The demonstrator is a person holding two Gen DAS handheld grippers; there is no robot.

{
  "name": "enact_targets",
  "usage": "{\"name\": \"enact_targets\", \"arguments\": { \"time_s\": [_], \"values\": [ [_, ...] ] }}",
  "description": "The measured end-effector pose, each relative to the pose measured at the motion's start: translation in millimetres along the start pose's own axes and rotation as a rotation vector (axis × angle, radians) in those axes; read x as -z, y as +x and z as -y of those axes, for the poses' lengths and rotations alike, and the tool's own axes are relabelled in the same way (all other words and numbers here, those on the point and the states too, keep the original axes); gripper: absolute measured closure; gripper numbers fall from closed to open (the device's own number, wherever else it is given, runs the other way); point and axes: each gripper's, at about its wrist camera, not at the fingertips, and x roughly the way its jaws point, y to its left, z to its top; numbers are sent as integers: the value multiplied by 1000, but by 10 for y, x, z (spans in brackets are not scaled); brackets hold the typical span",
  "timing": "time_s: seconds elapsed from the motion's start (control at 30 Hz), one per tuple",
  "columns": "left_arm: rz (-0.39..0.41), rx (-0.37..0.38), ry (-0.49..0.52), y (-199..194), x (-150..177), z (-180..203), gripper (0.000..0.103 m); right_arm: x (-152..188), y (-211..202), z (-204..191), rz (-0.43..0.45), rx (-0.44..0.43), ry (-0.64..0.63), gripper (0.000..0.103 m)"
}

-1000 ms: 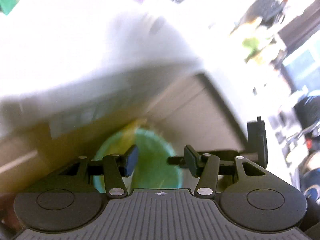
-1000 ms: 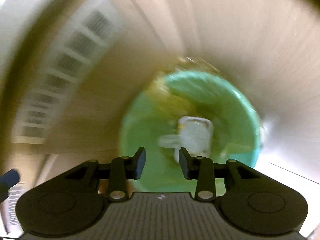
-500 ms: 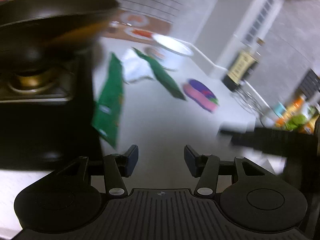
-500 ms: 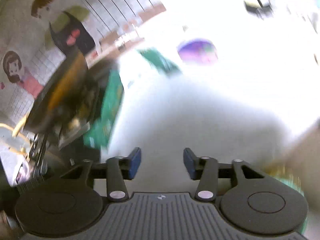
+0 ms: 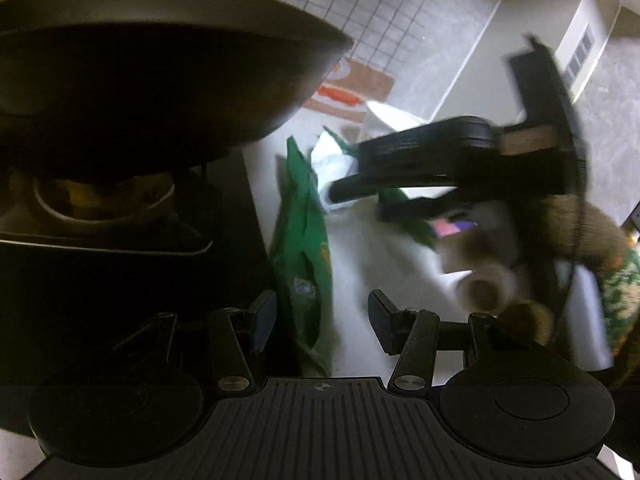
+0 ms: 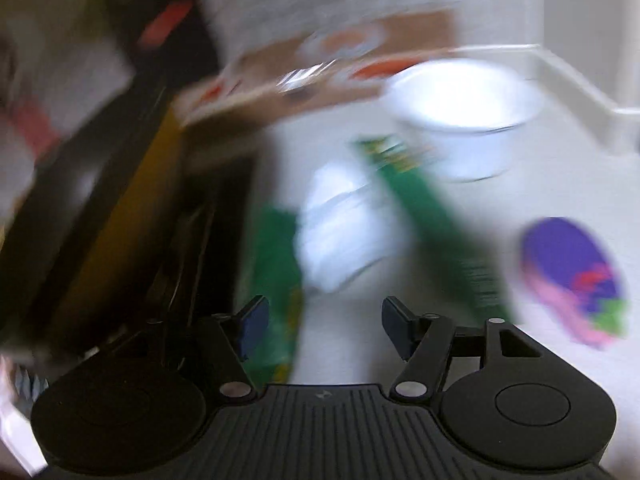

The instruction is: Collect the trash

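Observation:
A green snack bag [image 5: 306,248] [image 6: 276,280] lies on the white counter beside the stove, just ahead of both grippers. Behind it sit a crumpled white wrapper [image 6: 332,232] [image 5: 330,160], a long green packet [image 6: 436,224] and a purple and pink wrapper [image 6: 572,280]. My left gripper [image 5: 322,320] is open and empty above the near end of the green bag. My right gripper [image 6: 324,326] is empty and its jaws are still opening; it also crosses the left wrist view as a dark blurred shape [image 5: 440,160] held by a hand.
A black wok [image 5: 152,64] on a gas burner fills the left. A white bowl [image 6: 464,108] stands at the back of the counter. A patterned mat lies against the tiled wall. The right wrist view is motion-blurred.
Both grippers have swung up from the green bin on the floor to the counter by the stove. The right gripper's jaws have widened; it now reaches across the left wrist view.

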Motion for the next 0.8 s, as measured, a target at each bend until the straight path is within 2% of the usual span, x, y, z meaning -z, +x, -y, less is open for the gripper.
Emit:
{"name": "enact_targets", "arguments": {
  "time_s": [0.17, 0.23, 0.27, 0.3, 0.33, 0.5, 0.63, 0.73, 0.8],
  "values": [
    [-28, -4, 51, 83, -24, -3, 47, -10, 322, -140, -32, -9, -52, 42],
    [-27, -1, 61, 109, -47, 15, 47, 4, 407, -156, -41, -15, -68, 48],
    [-26, 1, 62, 136, -74, 26, 47, 12, 402, -171, -32, -9, -87, 57],
    [-26, 3, 64, 137, -78, 25, 47, 21, 400, -191, -39, -6, -105, 73],
    [-26, 6, 65, 146, -89, 26, 47, 34, 387, -194, -51, -14, -111, 77],
    [-52, 35, 99, 245, -112, 135, 47, 221, 123, -6, -73, 15, -81, 81],
    [-100, 95, 142, 364, -83, 294, 47, 388, -102, 196, -96, 6, -19, 82],
    [-124, 94, 181, 450, -57, 406, 47, 498, -271, 287, -96, -13, -7, 81],
    [-125, 80, 209, 499, -38, 472, 47, 547, -407, 331, -66, 8, -1, 80]
  ]
}}
